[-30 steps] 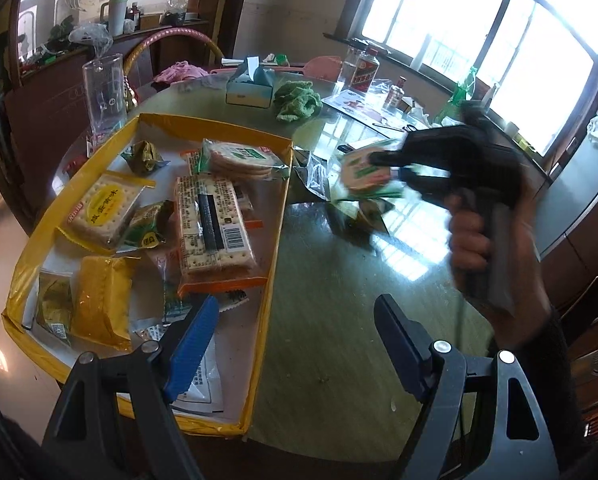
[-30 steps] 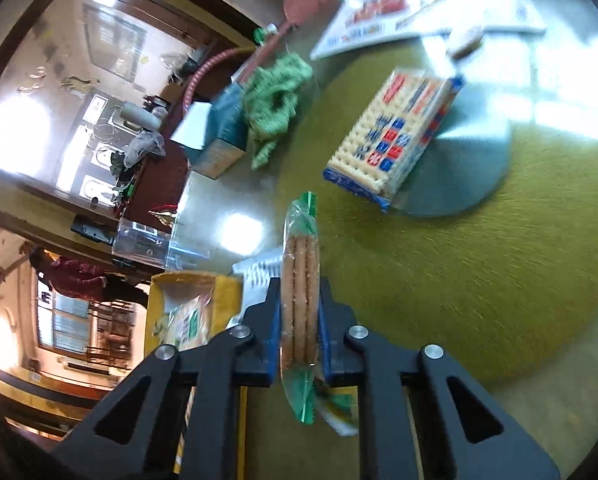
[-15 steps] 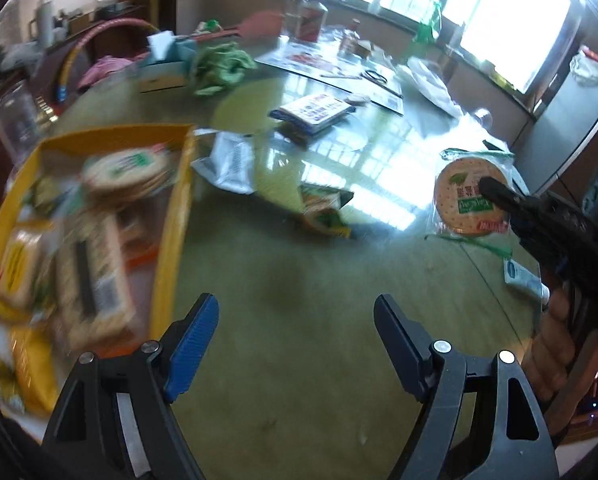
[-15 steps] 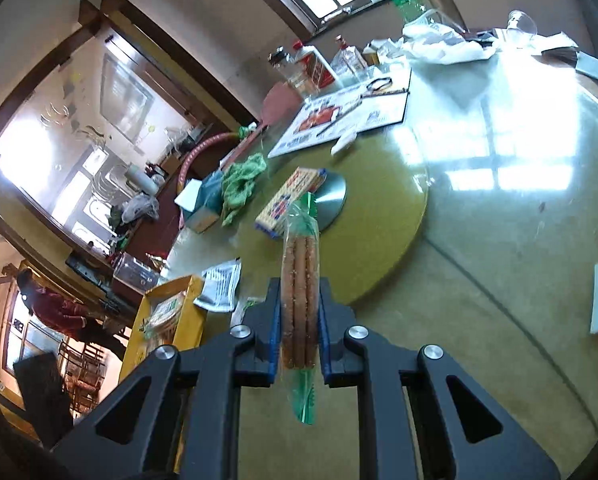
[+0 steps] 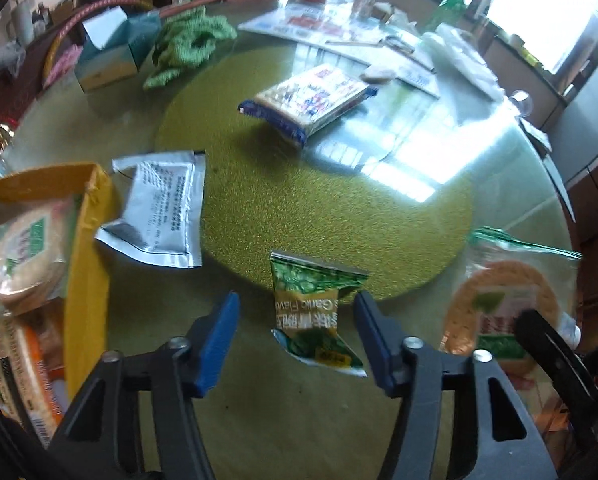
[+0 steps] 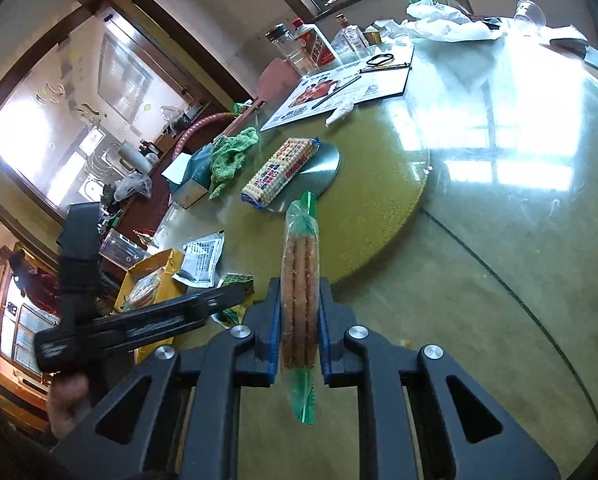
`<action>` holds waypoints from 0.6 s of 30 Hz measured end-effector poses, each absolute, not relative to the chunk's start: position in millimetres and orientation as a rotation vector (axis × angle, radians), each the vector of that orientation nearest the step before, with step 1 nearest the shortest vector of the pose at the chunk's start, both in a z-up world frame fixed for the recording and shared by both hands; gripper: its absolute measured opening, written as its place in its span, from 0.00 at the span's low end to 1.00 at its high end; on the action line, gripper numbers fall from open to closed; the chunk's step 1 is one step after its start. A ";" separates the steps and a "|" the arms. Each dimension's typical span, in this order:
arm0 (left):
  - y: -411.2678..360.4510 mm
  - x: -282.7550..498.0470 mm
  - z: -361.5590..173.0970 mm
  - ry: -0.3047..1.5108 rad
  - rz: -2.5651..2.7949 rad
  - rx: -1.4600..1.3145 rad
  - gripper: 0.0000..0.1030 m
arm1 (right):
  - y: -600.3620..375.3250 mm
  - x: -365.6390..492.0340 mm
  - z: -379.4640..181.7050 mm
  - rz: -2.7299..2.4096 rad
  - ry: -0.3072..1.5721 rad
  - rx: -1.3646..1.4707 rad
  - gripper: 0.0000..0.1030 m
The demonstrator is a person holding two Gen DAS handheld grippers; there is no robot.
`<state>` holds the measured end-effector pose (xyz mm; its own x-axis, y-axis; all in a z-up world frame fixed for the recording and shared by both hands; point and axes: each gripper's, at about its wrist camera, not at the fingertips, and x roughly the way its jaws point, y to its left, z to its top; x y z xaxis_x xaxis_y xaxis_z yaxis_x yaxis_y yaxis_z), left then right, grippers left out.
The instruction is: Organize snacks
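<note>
Left gripper [image 5: 295, 332] jaws closing around green packet [image 5: 311, 312] (pads not touching) on table [image 5: 299, 420], right gripper [image 6: 299, 332] clamping biscuit pack [image 6: 299, 300].

My left gripper [image 5: 295, 342] has black triangulated arms with cut-out windows, silver pivot screws and flat blue pads on its fingers [image 5: 218, 338]. My right gripper [image 6: 299, 334] matches: black frame, round silver screws, fingers [image 6: 273, 330] edged in blue. My hand [image 6: 65, 402] wraps a black handle.
</note>
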<state>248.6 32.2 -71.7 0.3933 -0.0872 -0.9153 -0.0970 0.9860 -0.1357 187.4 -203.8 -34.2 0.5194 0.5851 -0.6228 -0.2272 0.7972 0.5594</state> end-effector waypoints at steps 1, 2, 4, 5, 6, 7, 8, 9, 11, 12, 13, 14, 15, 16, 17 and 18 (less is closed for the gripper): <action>31.3 249.5 -74.6 1.176 0.002 -0.181 0.45 | -203.9 187.4 -34.2 0.507 0.904 0.442 0.16; 30.1 248.3 -74.4 1.162 0.004 -0.178 0.38 | -203.6 187.8 -35.1 0.511 0.907 0.447 0.16; 30.8 243.8 -74.3 1.144 0.007 -0.195 0.31 | -203.3 189.4 -37.8 0.517 0.917 0.456 0.16; 31.1 242.0 -73.9 1.140 0.008 -0.196 0.28 | -203.1 190.4 -39.4 0.522 0.923 0.462 0.16; 31.3 235.0 -71.7 1.130 0.019 -0.183 0.27 | -202.9 191.0 -40.7 0.525 0.928 0.467 0.16; 31.4 231.0 -68.6 1.123 0.026 -0.175 0.26 | -202.4 192.1 -42.0 0.530 0.933 0.469 0.16; 33.4 218.3 -62.4 1.102 0.033 -0.178 0.26 | -202.0 192.8 -43.2 0.541 0.937 0.478 0.16; 35.8 211.2 -57.0 1.088 0.030 -0.190 0.26 | -201.6 192.6 -43.7 0.552 0.938 0.484 0.16; 41.9 189.4 -43.8 1.051 0.022 -0.219 0.26 | -198.0 190.6 -42.6 0.586 0.934 0.486 0.16; 45.1 174.6 -36.2 1.031 0.024 -0.227 0.26 | -195.1 189.0 -40.7 0.608 0.927 0.485 0.16; 48.1 163.7 -30.7 1.015 0.027 -0.236 0.26 | -191.5 186.8 -38.3 0.632 0.919 0.479 0.16; 53.5 146.0 -23.2 0.992 0.022 -0.246 0.26 | -187.9 183.2 -36.2 0.650 0.911 0.473 0.16; 56.0 139.9 -19.7 0.984 0.022 -0.249 0.26 | -181.9 179.2 -32.1 0.683 0.894 0.460 0.16; 62.2 128.0 -15.2 0.976 0.031 -0.255 0.26 | -179.1 176.4 -29.9 0.705 0.885 0.455 0.16; 69.8 116.5 -10.2 0.967 0.043 -0.262 0.26 | -173.5 173.2 -27.9 0.753 0.878 0.456 0.16; 77.1 106.3 -5.3 0.951 0.055 -0.271 0.26 | -168.6 171.0 -27.1 0.786 0.879 0.459 0.16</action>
<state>106.3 77.1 -5.3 0.5819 -0.0723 -0.8101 -0.1652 0.9648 -0.2047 171.0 -168.6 -27.1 0.3930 0.7684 -0.5051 -0.4164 0.6385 0.6473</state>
